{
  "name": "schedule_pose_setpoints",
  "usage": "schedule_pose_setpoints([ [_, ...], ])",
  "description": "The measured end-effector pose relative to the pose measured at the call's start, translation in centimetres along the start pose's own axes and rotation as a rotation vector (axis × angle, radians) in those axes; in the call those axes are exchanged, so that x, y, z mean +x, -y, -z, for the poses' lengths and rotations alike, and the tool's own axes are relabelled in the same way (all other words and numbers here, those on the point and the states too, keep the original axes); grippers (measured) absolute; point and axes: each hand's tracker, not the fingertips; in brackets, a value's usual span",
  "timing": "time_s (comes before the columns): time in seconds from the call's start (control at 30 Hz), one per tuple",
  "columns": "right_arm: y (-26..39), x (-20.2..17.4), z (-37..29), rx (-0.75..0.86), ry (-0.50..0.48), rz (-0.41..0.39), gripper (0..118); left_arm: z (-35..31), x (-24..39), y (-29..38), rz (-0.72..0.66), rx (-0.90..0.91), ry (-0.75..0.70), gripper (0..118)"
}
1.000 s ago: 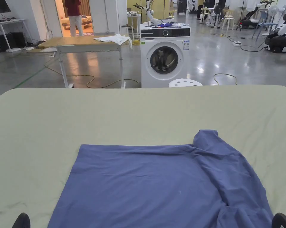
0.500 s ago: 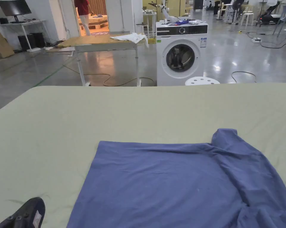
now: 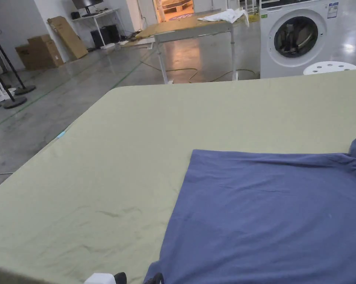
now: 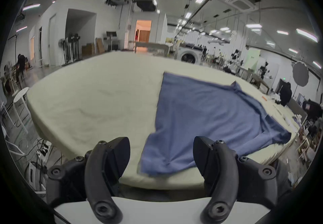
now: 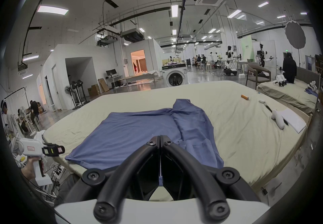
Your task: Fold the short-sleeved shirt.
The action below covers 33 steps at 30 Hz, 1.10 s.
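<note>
A blue short-sleeved shirt lies spread on the pale green bed, with its right side folded over in a thick band. My left gripper is open, its jaws standing wide either side of the shirt's near left corner, just off the bed's near edge. Its tips peek in at the bottom of the head view, and a hand holds it at the left of the right gripper view. My right gripper is shut, jaws together, over the shirt's near edge.
Beyond the bed stand a washing machine, a white stool and a wooden table bearing a white cloth. An orange cylinder, a white object and paper lie on the bed's right side.
The head camera has swung left and down. The left gripper has come in toward the shirt's near left corner. The shirt lies as before.
</note>
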Motion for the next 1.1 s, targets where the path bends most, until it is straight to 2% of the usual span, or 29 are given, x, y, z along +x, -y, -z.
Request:
schedule_pose_setpoints([
  [0.23,0.4,0.3,0.2,-0.052,0.031,0.023,0,2.5,0.3,2.4,0.043,-0.124,0.011,61],
  [0.27,0.2,0.2,0.1,-0.057,0.036,0.031,0,2.8,0.4,2.5,0.047,-0.135,0.006,51],
  [0.37,0.8,0.9,-0.1,-0.073,0.060,0.052,0,3.1,0.6,2.5,0.072,-0.144,-0.009,38],
  [0.47,1.4,1.8,0.0,-0.091,0.097,0.071,0,3.1,1.0,2.2,0.087,-0.159,0.014,12],
  [0.5,1.7,2.1,0.1,-0.098,0.113,0.075,2,3.2,1.3,2.2,0.092,-0.172,0.030,8],
  [0.53,2.0,2.5,0.2,-0.109,0.139,0.074,14,3.5,1.7,2.3,0.112,-0.185,0.025,7],
  [0.57,2.4,2.9,0.5,-0.127,0.180,0.068,48,3.7,1.7,2.3,0.153,-0.203,-0.001,7],
  [0.6,2.9,3.3,0.8,-0.147,0.212,0.065,70,3.9,1.8,2.2,0.166,-0.201,-0.003,7],
  [0.63,4.0,4.5,1.2,-0.190,0.245,0.076,77,4.0,1.9,2.1,0.173,-0.209,-0.008,7],
  [0.7,5.2,5.6,1.7,-0.216,0.285,0.117,75,4.6,1.4,2.2,0.177,-0.217,-0.019,7],
  [0.8,7.2,6.9,2.6,-0.249,0.280,0.162,75,5.0,1.0,2.5,0.182,-0.213,-0.035,7],
  [0.93,8.8,8.2,4.5,-0.326,0.253,0.205,69,5.4,0.7,2.7,0.153,-0.215,-0.042,7],
  [0.97,9.0,8.4,4.8,-0.329,0.253,0.209,53,5.2,1.0,2.7,0.142,-0.215,-0.043,7],
  [1.03,9.1,8.4,5.0,-0.339,0.253,0.211,14,5.2,1.0,2.8,0.132,-0.212,-0.043,7],
  [1.07,9.1,8.3,4.9,-0.341,0.255,0.213,4,5.2,0.9,2.8,0.126,-0.211,-0.042,7],
  [1.1,9.0,8.3,4.7,-0.342,0.238,0.225,4,4.8,1.5,2.6,0.120,-0.212,-0.039,7],
])
